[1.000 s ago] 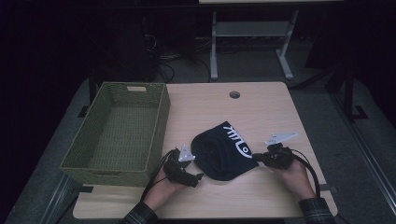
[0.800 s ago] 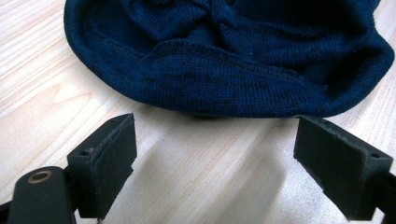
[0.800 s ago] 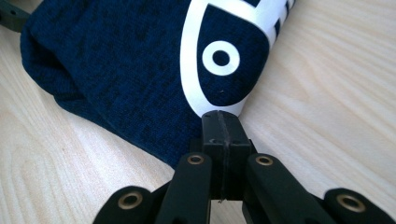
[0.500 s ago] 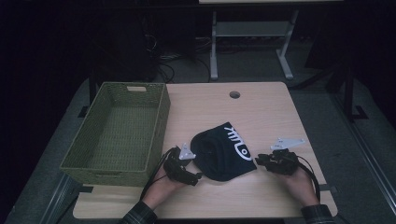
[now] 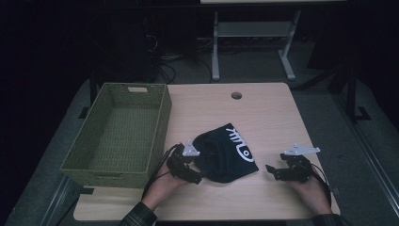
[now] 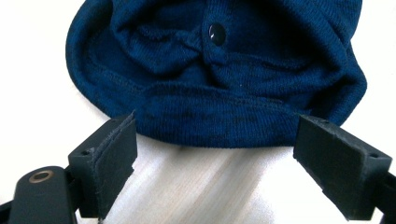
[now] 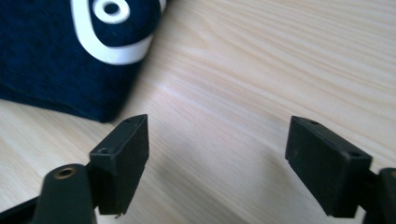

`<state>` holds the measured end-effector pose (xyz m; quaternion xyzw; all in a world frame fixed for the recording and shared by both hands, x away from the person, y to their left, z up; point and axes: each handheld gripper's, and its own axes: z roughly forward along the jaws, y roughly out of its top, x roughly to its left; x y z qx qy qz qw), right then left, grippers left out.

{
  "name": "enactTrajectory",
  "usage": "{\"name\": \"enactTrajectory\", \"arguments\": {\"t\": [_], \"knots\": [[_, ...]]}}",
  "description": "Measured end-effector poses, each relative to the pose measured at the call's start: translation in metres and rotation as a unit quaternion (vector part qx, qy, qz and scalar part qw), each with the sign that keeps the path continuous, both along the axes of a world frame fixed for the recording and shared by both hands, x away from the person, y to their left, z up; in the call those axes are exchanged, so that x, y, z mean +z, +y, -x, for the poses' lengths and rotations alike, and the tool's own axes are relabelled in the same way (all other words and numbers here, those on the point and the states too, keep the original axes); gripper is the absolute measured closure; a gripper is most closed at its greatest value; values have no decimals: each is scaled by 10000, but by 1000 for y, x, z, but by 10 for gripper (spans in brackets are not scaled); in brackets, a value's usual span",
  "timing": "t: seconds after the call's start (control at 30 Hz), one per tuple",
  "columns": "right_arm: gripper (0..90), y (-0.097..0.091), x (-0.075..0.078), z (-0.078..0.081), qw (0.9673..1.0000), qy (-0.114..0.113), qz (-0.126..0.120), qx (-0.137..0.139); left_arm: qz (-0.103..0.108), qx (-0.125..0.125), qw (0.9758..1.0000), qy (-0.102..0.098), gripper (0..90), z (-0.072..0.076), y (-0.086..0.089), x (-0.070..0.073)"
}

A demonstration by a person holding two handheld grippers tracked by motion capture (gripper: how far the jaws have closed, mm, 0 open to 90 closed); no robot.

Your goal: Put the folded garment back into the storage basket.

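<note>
On the table [image 5: 263, 113], near centre, lies the dark blue knit cap [image 5: 225, 153] with white lettering. At its 9 o'clock edge my left claw [image 5: 196, 178] stands spread, empty. At 3 o'clock, apart from it, my right claw [image 5: 272, 170] stands spread, empty. Green woven basket [image 5: 121, 162]: 9 o'clock side.

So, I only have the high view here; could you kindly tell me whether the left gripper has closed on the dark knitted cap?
Observer: No. The left gripper is open, jaws wide apart, with the brim of the dark blue knitted cap lying ungripped between them.
Operator: Thank you. And is the right gripper touching the cap?
Observer: No. The right gripper is open over the bare light wooden table, and the cap's white-printed corner lies apart from it.
</note>
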<state>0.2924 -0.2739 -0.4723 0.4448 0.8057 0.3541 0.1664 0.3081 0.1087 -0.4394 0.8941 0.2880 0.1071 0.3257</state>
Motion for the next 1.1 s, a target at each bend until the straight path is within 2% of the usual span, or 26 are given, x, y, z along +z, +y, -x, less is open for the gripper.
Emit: {"name": "enactTrajectory", "arguments": {"t": [0.07, 0.23, 0.3, 0.37, 0.57, 0.67, 0.73, 0.8, 0.9, 1.1], "knots": [[174, -2, -3, 1, 10000, -1, 57, -46, 42, 4, 10000, 21, 127, -2, -1, 3], [139, -4, -6, 2, 9997, -50, 114, -189, -41, -113, 9998, 137, 127, -8, -5, 10], [131, -3, -8, 2, 9997, -26, 163, -165, -106, -168, 9997, 172, 127, -11, -6, 11], [126, -3, -9, 3, 9998, -29, 114, -166, -153, -170, 9997, 126, 127, -14, -8, 14], [84, -3, -10, 3, 9999, -27, 95, -124, -204, -225, 9995, 128, 128, -23, -12, 21], [84, -3, -10, 3, 9999, -25, 93, -125, -355, -302, 9988, 163, 135, -30, -15, 24], [84, -3, -10, 3, 9999, -26, 99, -119, -384, -322, 9986, 172, 136, -34, -18, 25], [84, -3, -10, 3, 9999, -26, 96, -120, -473, -382, 9979, 200, 139, -38, -20, 26], [84, -3, -10, 3, 9999, -32, 94, -108, -466, -471, 9974, 277, 141, -44, -24, 26], [83, -3, -10, 3, 9999, -28, 85, -97, -661, -806, 9933, 495, 162, -51, -36, 23]]}}
